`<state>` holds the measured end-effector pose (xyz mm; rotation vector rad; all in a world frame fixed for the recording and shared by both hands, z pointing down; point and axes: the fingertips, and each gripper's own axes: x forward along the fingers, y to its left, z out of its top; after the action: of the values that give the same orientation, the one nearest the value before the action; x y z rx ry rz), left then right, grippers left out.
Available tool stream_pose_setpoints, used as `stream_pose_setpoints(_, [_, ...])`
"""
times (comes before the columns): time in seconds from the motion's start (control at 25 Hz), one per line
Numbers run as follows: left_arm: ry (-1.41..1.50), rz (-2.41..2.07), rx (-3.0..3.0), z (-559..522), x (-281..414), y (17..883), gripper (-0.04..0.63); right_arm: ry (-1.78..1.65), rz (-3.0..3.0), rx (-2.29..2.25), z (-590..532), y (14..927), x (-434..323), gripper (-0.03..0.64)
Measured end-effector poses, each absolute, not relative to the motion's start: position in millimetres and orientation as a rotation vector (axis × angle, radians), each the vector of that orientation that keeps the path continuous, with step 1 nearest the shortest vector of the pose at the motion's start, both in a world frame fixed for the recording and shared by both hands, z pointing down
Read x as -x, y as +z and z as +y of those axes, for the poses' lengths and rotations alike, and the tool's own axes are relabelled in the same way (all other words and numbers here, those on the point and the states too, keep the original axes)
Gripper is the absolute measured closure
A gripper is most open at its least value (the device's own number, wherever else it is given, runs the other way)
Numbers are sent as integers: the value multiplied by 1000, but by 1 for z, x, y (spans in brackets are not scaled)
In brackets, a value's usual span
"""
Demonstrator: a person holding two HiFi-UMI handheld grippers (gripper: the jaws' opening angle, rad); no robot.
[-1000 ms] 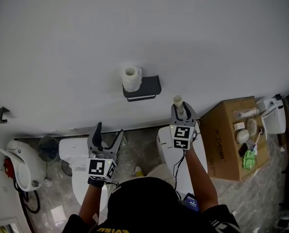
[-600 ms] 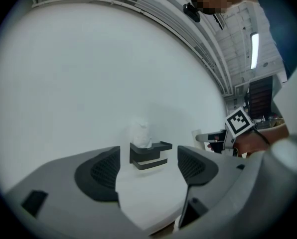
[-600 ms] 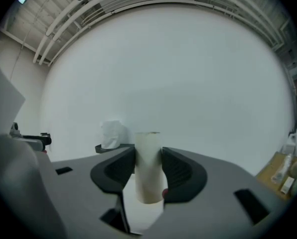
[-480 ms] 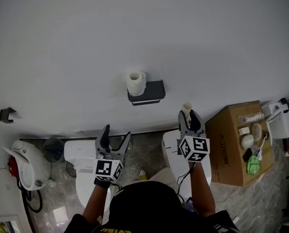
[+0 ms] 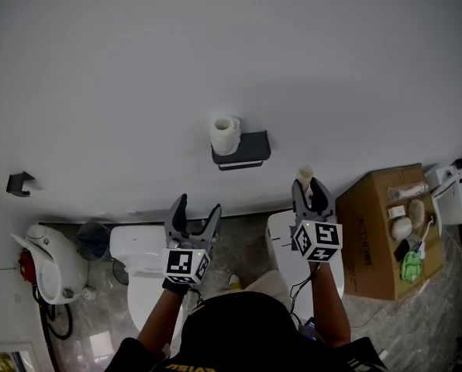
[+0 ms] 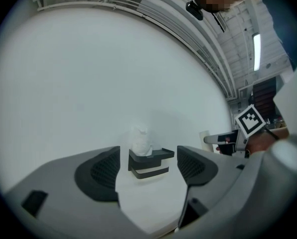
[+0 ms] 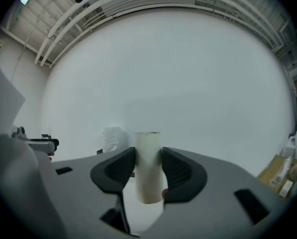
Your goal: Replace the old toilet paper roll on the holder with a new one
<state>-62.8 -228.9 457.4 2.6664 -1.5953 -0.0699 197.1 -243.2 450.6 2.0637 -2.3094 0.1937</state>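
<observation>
A black wall holder [image 5: 245,149] carries a white paper roll [image 5: 225,134] at its left end. In the head view my left gripper [image 5: 197,208] stands open and empty below it; in the left gripper view the holder [image 6: 149,164] and roll [image 6: 140,141] show far off between the wide jaws. My right gripper [image 5: 308,186] is shut on a bare cream cardboard tube [image 5: 305,174], held upright to the right of the holder. The right gripper view shows the tube [image 7: 148,153] pinched between both pads, with the roll [image 7: 113,138] beyond on the left.
A white toilet [image 5: 149,254] stands below the left gripper and a white cabinet [image 5: 281,239] below the right one. A cardboard box [image 5: 374,227] with small items on top sits at the right. A small black hook [image 5: 18,182] is on the wall at the left.
My right gripper has risen a little with the tube and rolled about its own axis. The left gripper has stayed open and about where it was; the head view has shifted slightly.
</observation>
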Motion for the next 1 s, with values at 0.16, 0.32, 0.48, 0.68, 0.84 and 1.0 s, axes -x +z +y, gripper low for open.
stream_pose_setpoints(0.16, [-90, -1602, -2658, -250, 56, 459, 233, 193, -2306, -2051, -238, 453, -195, 448])
stream_pose_setpoints(0.32, [-107, -1584, -2727, -282, 43, 445, 233, 185, -2295, -2042, -234, 453, -196, 448])
stream_pose_setpoints(0.48, [-111, -1576, -2785, -318, 28, 443, 233, 181, -2285, -2042, -230, 451, -197, 447])
stream_pose_setpoints(0.68, [-50, -1603, -2787, -361, 11, 455, 233, 172, -2269, -2045, -222, 450, -200, 447])
stream_pose_setpoints(0.84, [-21, -1590, -2807, -382, 1, 451, 233, 202, -2260, -2080, -216, 450, -208, 448])
stream_pose_setpoints(1.0, [5, -1600, -2813, -399, -8, 448, 233, 216, -2270, -2085, -214, 448, -208, 448])
